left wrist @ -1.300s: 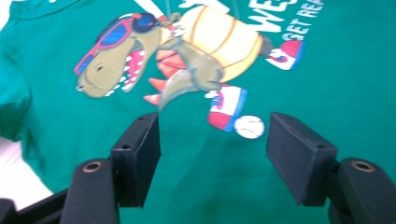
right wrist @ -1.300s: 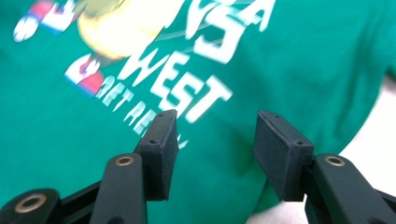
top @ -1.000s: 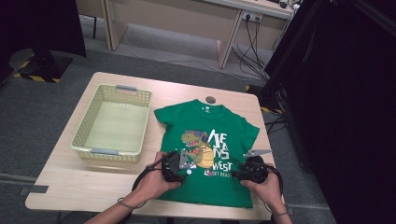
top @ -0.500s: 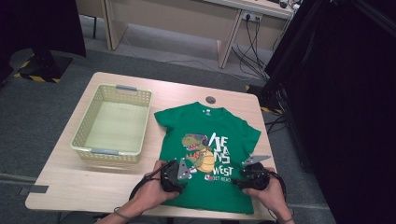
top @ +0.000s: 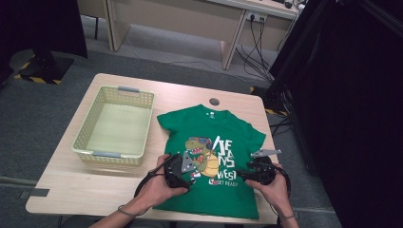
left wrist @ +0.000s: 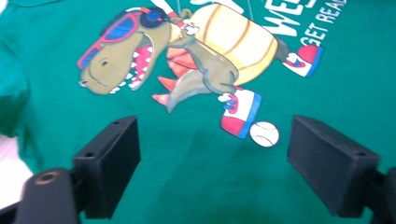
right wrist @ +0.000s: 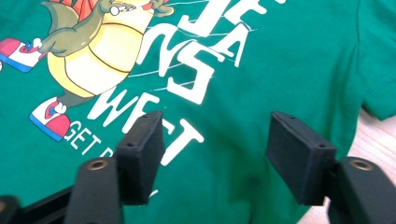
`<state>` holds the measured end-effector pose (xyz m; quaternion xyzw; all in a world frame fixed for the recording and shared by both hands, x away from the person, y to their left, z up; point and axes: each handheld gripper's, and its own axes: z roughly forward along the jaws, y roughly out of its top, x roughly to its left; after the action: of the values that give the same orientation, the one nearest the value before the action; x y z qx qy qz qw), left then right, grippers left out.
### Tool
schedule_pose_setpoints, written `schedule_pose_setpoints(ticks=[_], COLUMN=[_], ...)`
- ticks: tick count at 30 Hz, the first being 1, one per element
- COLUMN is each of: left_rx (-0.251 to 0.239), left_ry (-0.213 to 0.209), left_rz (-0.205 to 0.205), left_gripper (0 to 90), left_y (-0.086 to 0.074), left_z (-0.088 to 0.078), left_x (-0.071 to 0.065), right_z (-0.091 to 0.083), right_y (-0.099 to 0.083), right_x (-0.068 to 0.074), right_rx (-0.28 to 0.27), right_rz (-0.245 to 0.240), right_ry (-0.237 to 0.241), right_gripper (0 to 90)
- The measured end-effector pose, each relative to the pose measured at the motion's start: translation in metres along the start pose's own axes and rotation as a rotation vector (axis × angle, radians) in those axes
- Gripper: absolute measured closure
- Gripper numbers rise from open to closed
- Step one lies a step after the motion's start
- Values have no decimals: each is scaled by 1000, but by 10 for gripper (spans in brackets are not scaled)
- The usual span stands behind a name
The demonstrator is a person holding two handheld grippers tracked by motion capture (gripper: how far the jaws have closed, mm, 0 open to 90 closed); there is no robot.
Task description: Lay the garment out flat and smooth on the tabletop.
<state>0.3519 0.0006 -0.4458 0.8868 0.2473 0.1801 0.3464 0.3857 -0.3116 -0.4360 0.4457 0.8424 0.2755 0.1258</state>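
A: High view: we hover the left gripper (top: 186, 166) and right gripper (top: 243, 174) over the green T-shirt (top: 216, 142), flat on the table (top: 71, 190).

B: Left gripper view: jaws just opening wide, empty. Right gripper view: same. We should pinch the fabric evenly.

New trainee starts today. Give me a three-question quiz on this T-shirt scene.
1. True or false: the green T-shirt lies spread flat on the table, print side up.
2. The yellow basket stands at which side of the shirt in the high view? A) left B) right C) on top of it
3. In a few words: how do the jaws of the left claw and the right claw stand, and is cloth pinched between them?

Key:
1. True.
2. A.
3. Both have just been opening; they stand apart over the shirt's lower front, with no cloth pinched.
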Motion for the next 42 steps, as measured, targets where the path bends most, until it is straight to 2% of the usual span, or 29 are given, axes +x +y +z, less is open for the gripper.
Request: schedule_pose_setpoints(ticks=[3,8,12,16,18,29,32,34,36,38,42], left_rx=[9,42,82,100,98,92,83,67,53,37,22], left_ry=[-11,-32,-52,-64,-69,-97,-101,-95,-83,-80,-76], left_rz=[3,17,31,39,32,51,38,22,12,-2,-1], left_gripper=[128,139,149,161,162,166,161,152,144,132,119], left_y=[1,0,-4,-7,-8,-5,-4,-3,-2,0,3], left_z=[0,6,12,15,16,18,18,17,14,11,5], left_x=[1,-1,-4,-6,-8,-15,-12,-9,-7,-6,-5], right_z=[2,8,13,17,18,14,14,13,8,-1,-19], right_y=[2,0,-2,-5,-8,-14,-14,-14,-11,-5,8], right_x=[1,4,6,7,7,2,1,1,0,1,4], right_rx=[-6,13,28,60,61,51,47,33,0,-41,-107], right_rz=[3,2,-17,-37,-43,-40,-33,-23,9,45,64], right_ry=[10,30,15,1,-7,-16,-14,-12,-9,-29,-45], right_gripper=[314,288,295,302,307,308,294,284,263,215,206])
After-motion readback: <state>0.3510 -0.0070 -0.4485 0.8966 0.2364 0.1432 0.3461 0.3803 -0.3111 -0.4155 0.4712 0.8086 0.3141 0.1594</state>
